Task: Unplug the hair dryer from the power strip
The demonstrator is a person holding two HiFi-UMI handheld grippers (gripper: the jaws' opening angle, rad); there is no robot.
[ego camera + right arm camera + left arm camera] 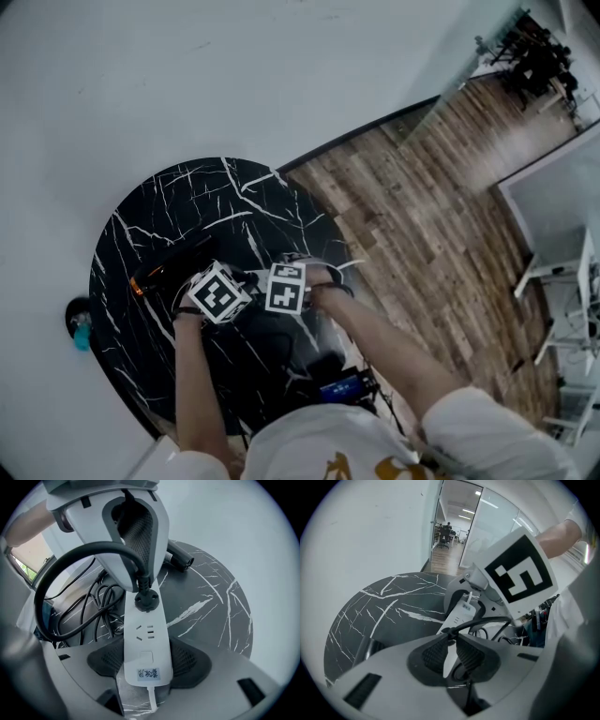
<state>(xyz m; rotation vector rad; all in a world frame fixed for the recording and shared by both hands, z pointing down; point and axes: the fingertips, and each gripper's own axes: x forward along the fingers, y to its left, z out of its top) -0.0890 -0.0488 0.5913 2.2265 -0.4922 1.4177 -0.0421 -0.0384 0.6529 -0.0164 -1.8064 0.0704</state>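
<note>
A white power strip [146, 639] lies on the black marble table [159, 206]. My right gripper [147, 660] is shut on its near end, a pad pressing on each long side. A black plug [146, 601] sits in the strip's far socket, and its thick black cable [70, 559] arcs away to the left. My left gripper [451, 641] comes down from above and is shut on the top of the plug, where the cable leaves it. The black hair dryer [169, 267] lies on the table left of both marker cubes. In the head view the cubes hide the strip and plug.
Loose coils of thin black cable [93, 606] lie left of the strip. A small device with a blue screen [342, 384] sits at the table's near edge. A blue object [80, 328] lies on the floor at the left. Wooden flooring [422, 216] runs off to the right.
</note>
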